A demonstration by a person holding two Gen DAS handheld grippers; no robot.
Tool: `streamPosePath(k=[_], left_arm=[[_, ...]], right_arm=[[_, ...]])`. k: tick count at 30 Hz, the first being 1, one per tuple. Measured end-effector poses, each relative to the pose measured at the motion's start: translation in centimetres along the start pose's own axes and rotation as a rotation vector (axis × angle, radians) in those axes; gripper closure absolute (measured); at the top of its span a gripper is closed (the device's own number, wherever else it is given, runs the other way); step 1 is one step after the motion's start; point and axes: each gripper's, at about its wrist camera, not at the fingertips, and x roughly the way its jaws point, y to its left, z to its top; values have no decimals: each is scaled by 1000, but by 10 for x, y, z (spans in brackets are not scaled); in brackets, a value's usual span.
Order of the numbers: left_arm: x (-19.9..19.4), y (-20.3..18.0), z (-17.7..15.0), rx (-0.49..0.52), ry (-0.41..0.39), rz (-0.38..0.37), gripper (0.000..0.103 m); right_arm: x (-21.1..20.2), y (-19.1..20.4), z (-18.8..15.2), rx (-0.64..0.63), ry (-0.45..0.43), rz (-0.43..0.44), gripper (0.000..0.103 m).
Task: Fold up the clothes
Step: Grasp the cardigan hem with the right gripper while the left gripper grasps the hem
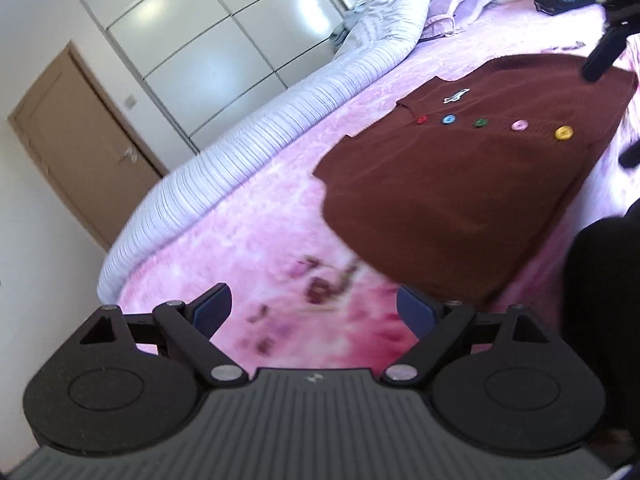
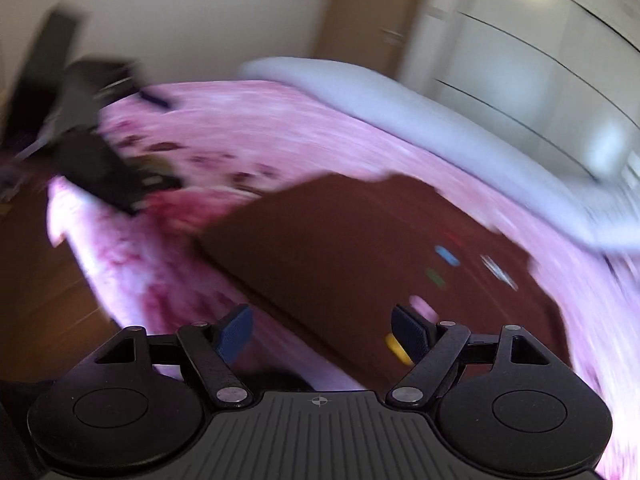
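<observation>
A: Status on the dark maroon knitted cardigan with coloured buttons (image 1: 460, 168)?

B: Lies flat on the pink fluffy bedspread (image 1: 260, 216), buttoned side up, sides look already tucked in to a rough rectangle. Final cross fold looks still to do, I'd say.

A: Tools?

B: Left gripper (image 1: 312, 312) jaws wide, nothing between, over bare spread just beside the hem. Right gripper (image 2: 322, 332) also wide, empty, above the cardigan's near edge. Right view blurred.

A: Surroundings?

B: Striped pale quilt (image 1: 240, 148) rolled behind, well apart.

Both the left gripper (image 1: 314, 312) and the right gripper (image 2: 322, 334) are black, with blue ribbed pads (image 1: 212, 308) on the fingers, silver pivot screws, round side discs, and a grey ridged plate bearing a small crosshair mark.
</observation>
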Motion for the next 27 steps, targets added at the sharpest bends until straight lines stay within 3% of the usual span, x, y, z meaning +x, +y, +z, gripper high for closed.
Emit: streamPosePath(k=[2,4,8,11,16,23,27], left_arm=[[9,14,-4,23,-9,-1,15],[16,24,-8,36,-18,-21,15],[32,34,-18,69,-21,-77,15],[43,35,-22,116,-31,-128,15],[68,32,-19,234,-97,-203,15],[145,30,13,530,-230,-261,16],[196,17,34,690,-283,-292,19]], right_arm=[[21,20,13,-81,-13,58,34],[42,37,23,-134,-13,105,52],[79,64,32,-210,6,160,53],[103,76,29,-263,41,142,55],[115,64,28,-241,49,119,96],[72,5,51,26,-81,112,96],[65,-22,59,99,-109,93,96]])
